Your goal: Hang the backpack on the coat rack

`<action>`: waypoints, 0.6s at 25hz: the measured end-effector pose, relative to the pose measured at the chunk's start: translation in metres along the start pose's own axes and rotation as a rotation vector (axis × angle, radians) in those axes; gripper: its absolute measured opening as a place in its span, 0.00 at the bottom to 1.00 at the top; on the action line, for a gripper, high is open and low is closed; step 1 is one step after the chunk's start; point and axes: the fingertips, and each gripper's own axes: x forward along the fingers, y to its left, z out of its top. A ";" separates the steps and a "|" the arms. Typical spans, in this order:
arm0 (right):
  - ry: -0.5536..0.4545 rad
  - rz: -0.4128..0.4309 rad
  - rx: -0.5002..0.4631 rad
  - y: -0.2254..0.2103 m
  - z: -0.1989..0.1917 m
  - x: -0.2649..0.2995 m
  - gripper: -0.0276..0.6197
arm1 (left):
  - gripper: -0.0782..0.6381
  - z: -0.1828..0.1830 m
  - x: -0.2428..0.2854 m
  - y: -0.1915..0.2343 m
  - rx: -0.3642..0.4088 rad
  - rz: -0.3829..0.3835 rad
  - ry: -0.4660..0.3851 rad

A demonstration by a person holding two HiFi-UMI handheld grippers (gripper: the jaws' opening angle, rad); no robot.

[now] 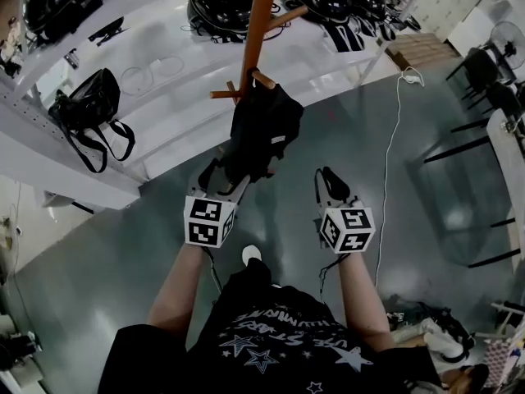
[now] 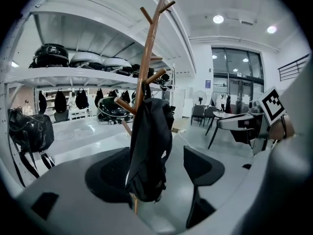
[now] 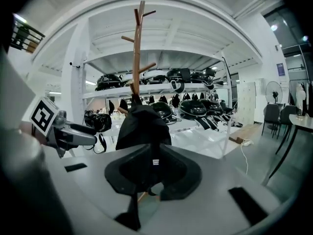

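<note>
A black backpack (image 1: 262,125) hangs from a low peg of the wooden coat rack (image 1: 258,23). My left gripper (image 1: 225,175) is open just below and in front of the backpack's bottom, its jaws spread to either side. In the left gripper view the backpack (image 2: 149,146) hangs on the rack (image 2: 145,62) between the wide-apart jaws of that gripper (image 2: 156,173), free of the pads. My right gripper (image 1: 328,179) is off to the right, clear of the backpack, jaws drawn together on nothing. The right gripper view shows the backpack (image 3: 142,124) beyond its closed jaws (image 3: 152,173).
White shelving behind the rack holds a black handbag (image 1: 86,101) and several black bags and helmets (image 1: 221,2). A white cable (image 1: 394,138) runs across the grey floor. Dark chairs and tables (image 1: 484,72) stand at the right. My shoe (image 1: 252,254) is near the rack's foot.
</note>
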 end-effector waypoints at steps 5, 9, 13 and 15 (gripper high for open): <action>-0.036 0.039 0.018 0.018 -0.013 -0.040 0.06 | 0.56 -0.003 -0.037 -0.026 0.014 0.028 -0.046; -0.036 0.077 0.010 0.035 -0.020 -0.080 0.06 | 0.32 -0.002 -0.079 -0.048 0.018 0.074 -0.114; -0.038 0.088 -0.006 0.051 -0.024 -0.116 0.06 | 0.16 -0.012 -0.114 -0.068 0.028 0.067 -0.119; -0.037 0.095 -0.019 0.058 -0.028 -0.131 0.06 | 0.14 -0.020 -0.130 -0.078 0.031 0.057 -0.112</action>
